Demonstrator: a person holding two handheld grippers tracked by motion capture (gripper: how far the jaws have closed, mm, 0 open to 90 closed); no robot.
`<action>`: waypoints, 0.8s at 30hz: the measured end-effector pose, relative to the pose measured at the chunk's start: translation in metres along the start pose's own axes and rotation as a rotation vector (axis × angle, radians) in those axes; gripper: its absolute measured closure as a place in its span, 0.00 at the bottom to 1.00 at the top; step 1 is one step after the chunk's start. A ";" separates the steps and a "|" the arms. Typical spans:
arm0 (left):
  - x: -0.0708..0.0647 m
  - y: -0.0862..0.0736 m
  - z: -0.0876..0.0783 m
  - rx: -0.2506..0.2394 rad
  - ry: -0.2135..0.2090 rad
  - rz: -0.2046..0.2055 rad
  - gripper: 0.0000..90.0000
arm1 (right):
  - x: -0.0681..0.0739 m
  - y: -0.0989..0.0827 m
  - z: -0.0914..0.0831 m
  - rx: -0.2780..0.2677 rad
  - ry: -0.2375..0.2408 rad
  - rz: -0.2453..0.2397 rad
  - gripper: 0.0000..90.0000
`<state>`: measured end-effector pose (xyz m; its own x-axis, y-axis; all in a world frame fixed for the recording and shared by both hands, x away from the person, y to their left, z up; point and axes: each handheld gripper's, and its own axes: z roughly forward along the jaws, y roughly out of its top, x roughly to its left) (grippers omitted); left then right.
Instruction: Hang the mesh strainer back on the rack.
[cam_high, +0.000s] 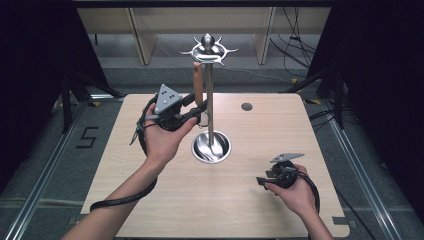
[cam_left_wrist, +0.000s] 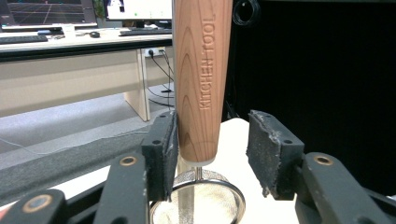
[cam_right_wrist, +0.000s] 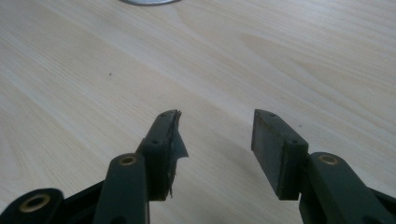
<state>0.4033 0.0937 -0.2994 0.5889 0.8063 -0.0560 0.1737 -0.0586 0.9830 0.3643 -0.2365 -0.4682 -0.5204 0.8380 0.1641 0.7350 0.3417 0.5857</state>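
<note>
High view shows a tall steel utensil stand with a hooked crown and round dish base (cam_high: 209, 90) at mid-table, a wooden-handled kitchen tool (cam_high: 198, 87) hanging from a hook on its left. The left gripper (cam_high: 199, 111) is raised to the handle's lower end. In the left gripper view its jaws are spread: one pad touches the handle (cam_left_wrist: 201, 79), the other stands apart. Closing squarely on the wood before lifting seems wise. The right gripper (cam_right_wrist: 215, 140) rests agape, empty, over the pale wooden table (cam_right_wrist: 280, 56) near right.
</note>
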 end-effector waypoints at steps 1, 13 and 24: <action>0.000 0.000 -0.002 0.006 -0.005 -0.003 0.56 | 0.000 -0.001 0.002 -0.029 -0.001 0.014 0.58; 0.011 -0.006 -0.024 0.035 -0.035 -0.016 0.52 | -0.005 0.000 -0.003 -0.037 -0.017 -0.010 0.57; 0.028 -0.026 -0.040 0.076 -0.027 -0.030 0.51 | -0.003 0.000 -0.005 -0.032 -0.011 0.022 0.57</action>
<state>0.3839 0.1408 -0.3196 0.6030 0.7925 -0.0911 0.2507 -0.0798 0.9648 0.3633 -0.2414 -0.4647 -0.4989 0.8500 0.1688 0.7320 0.3090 0.6073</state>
